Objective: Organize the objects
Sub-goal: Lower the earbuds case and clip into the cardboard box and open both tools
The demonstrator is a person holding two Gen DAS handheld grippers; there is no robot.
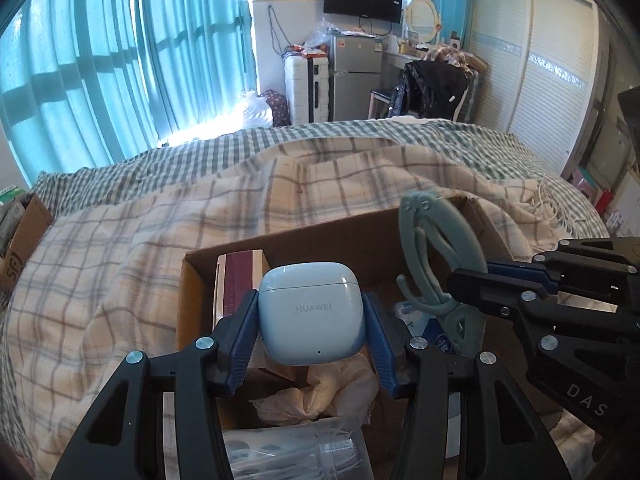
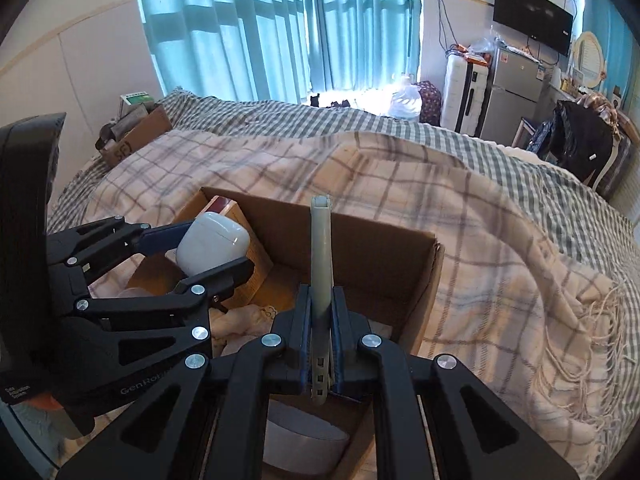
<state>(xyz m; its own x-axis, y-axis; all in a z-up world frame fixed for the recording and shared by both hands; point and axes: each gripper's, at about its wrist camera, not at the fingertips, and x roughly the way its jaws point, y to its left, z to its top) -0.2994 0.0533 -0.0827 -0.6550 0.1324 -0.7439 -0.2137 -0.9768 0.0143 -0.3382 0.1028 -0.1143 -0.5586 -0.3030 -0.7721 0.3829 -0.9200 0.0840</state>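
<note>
My left gripper (image 1: 311,320) is shut on a pale blue HUAWEI earbud case (image 1: 310,312), held above an open cardboard box (image 1: 320,236) on the bed. The case also shows in the right wrist view (image 2: 210,246). My right gripper (image 2: 320,344) is shut on a grey-green plastic clip tool (image 2: 321,256), held upright over the same box (image 2: 384,248). In the left wrist view the tool (image 1: 430,248) stands to the right of the case, with the right gripper (image 1: 468,284) clamped on its lower part.
The box holds a maroon and cream carton (image 1: 238,284), crumpled cloth (image 1: 320,392) and clear plastic packaging (image 1: 288,452). A plaid blanket (image 1: 120,260) covers the bed. A second cardboard box (image 2: 136,136) sits at the bed's far left corner.
</note>
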